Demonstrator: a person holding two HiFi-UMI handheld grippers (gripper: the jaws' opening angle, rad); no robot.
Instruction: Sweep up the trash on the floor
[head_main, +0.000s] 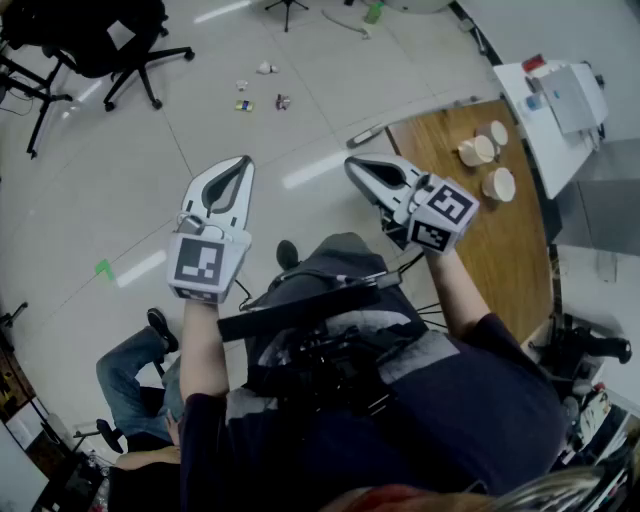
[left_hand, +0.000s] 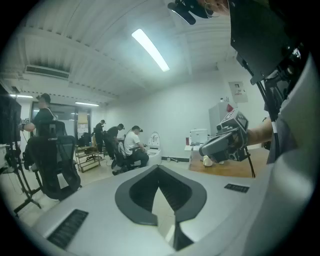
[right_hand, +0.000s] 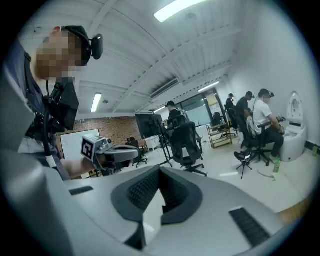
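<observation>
- The trash (head_main: 244, 104) is a small scatter of scraps lying on the pale, glossy floor (head_main: 200, 150), well ahead of both grippers and towards the top of the head view.
- Bare floor runs unbroken from the person's feet up to the scraps.
- To the left of the scraps, the wheeled base of a black office chair (head_main: 120, 45) reaches out towards them but stays apart.
- On the right, the open floor ends at the long edge of a wooden table (head_main: 470, 235). Three pale round vessels (head_main: 478, 150) sit near the table's far end, and a white unit (head_main: 560, 100) stands beyond it.
- A green tape mark (head_main: 103, 267) sits on the floor to the left of the left gripper.
- Another person's legs (head_main: 125, 375) take up the lower left corner.
- The left gripper (head_main: 243, 162) is held above the floor with its jaws closed together and nothing between them.
- The right gripper (head_main: 352, 163) is level with it, near the table's corner, and is likewise closed and empty.
- Each gripper carries a marker cube (head_main: 197, 264) printed with black-and-white squares that carry no lettering.
- In the left gripper view, a poster (left_hand: 238, 91) hangs on the far wall. Its print is too small to read.
</observation>
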